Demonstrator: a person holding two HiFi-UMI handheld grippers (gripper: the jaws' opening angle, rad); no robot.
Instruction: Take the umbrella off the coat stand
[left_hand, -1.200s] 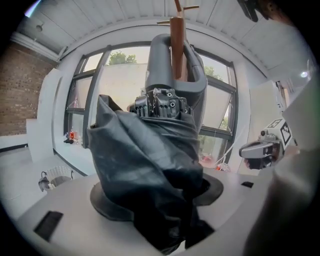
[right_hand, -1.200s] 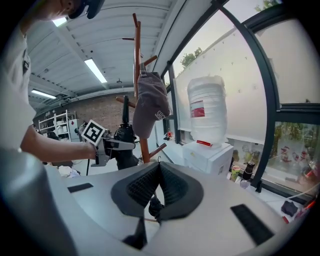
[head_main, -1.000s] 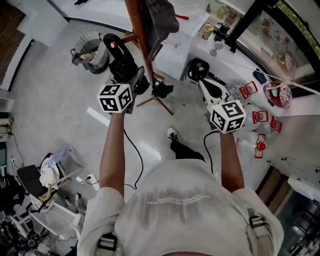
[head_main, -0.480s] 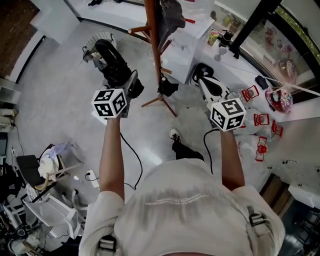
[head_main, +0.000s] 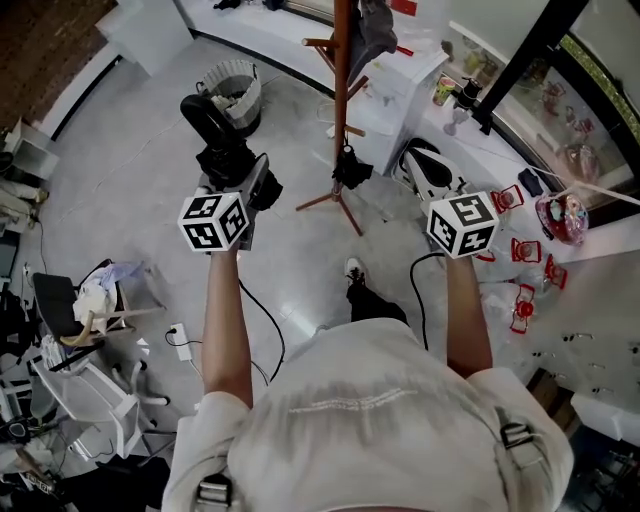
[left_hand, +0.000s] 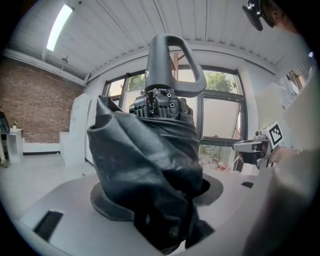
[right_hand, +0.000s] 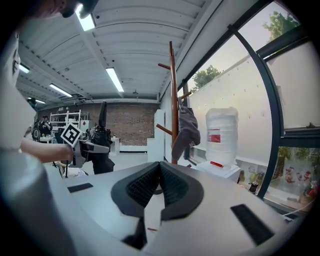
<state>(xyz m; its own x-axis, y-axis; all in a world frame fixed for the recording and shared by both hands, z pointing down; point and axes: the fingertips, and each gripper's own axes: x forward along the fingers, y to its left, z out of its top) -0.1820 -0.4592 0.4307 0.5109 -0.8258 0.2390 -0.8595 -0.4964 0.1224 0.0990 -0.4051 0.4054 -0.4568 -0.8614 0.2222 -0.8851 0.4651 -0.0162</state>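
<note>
My left gripper (head_main: 252, 188) is shut on a folded black umbrella (head_main: 215, 135), off the stand and left of it. In the left gripper view the umbrella (left_hand: 150, 160) stands upright between the pads, its crumpled canopy filling the gap and its grey loop handle (left_hand: 170, 60) on top. The brown wooden coat stand (head_main: 341, 100) rises at the top centre with a grey garment (head_main: 375, 25) still on a peg. My right gripper (head_main: 428, 178) hovers right of the stand; its ribbed pads (right_hand: 172, 187) meet with nothing between them. The stand (right_hand: 173, 100) shows ahead of it.
A waste bin (head_main: 232, 85) stands behind the umbrella. A black object (head_main: 352, 170) hangs low by the stand's legs (head_main: 330, 200). A water bottle (right_hand: 221, 135) sits right of the stand. Red-capped bottles (head_main: 520, 250) lie at the right, and a chair with clothes (head_main: 100, 300) at the left.
Both hands have risen. The left gripper has carried the umbrella leftwards, so the gap to the coat stand has grown. The right gripper stays shut and empty.
</note>
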